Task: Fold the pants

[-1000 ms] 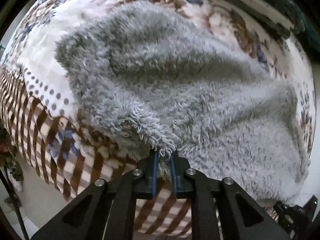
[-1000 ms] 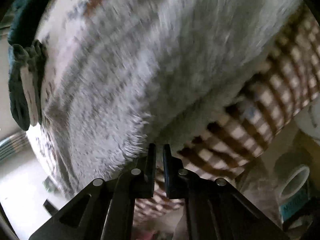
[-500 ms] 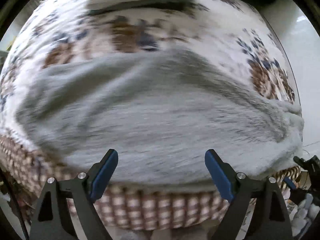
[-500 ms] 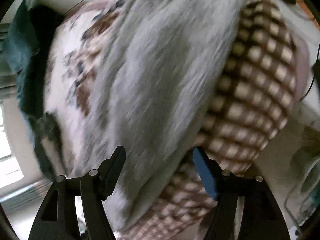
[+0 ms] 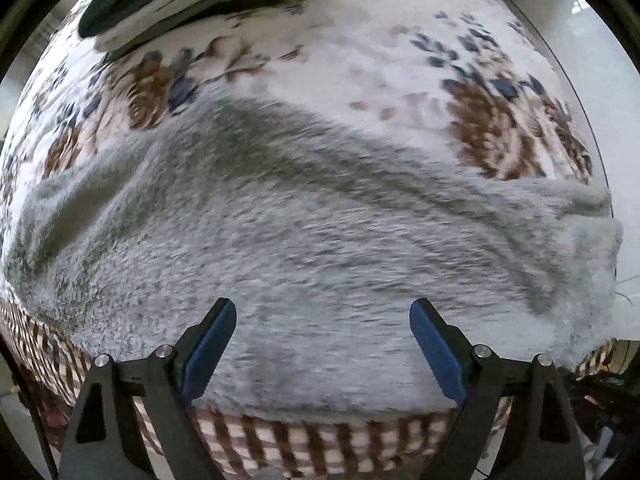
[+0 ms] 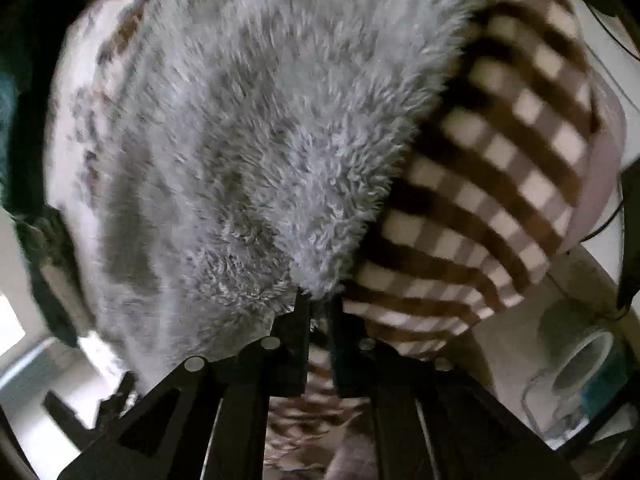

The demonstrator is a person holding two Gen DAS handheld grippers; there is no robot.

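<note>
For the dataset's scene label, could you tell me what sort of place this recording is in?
Most likely a bedroom at home. The grey fleece pants lie on a bed with a floral quilt and a brown checked valance. Dark folded bedding sits at the far end, with pale floor tiles beside it.

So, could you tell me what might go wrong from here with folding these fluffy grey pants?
1. The right gripper, its jaws just closed, pinches only the fringe of the grey pants; the pile might slip out when pulled.
2. The left gripper is open above the pants, so one-sided pulling may skew the fold.
3. The pants lie at the edge of the checked blanket and could slide off.
</note>
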